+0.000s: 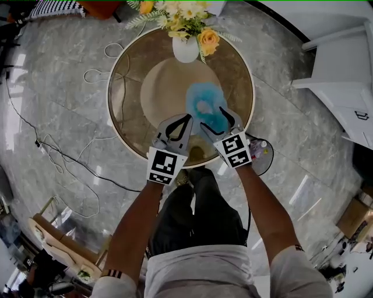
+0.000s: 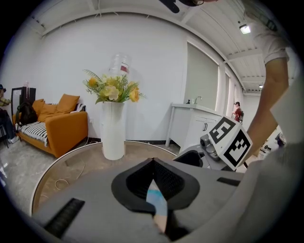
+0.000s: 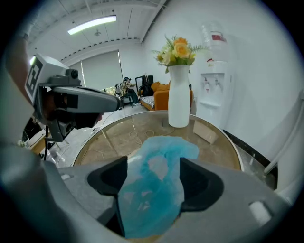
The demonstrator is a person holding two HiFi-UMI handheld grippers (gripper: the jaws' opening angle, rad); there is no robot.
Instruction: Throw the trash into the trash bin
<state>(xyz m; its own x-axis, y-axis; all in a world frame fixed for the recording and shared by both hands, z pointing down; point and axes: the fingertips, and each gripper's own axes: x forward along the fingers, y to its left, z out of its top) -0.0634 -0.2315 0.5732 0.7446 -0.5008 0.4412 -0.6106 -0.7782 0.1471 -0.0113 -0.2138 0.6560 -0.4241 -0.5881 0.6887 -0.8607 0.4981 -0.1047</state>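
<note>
On the round glass-topped table [image 1: 119,110], whose far edge bore a smooth white vase [image 1: 185,49] of yellow flowers [image 1: 192,17], the thin, crumpled blue trash [image 1: 204,99] lay unpinched between the right gripper's [image 1: 217,119] wide-apart jaws, while the left gripper [image 1: 185,119] just beside it had its jaws closed together, empty.

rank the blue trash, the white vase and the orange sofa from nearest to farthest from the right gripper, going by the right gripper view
1. blue trash: between the open jaws, centre.
2. white vase: upright at the far edge of the table, slightly right.
3. orange sofa: beyond the table, just left of the vase.
</note>
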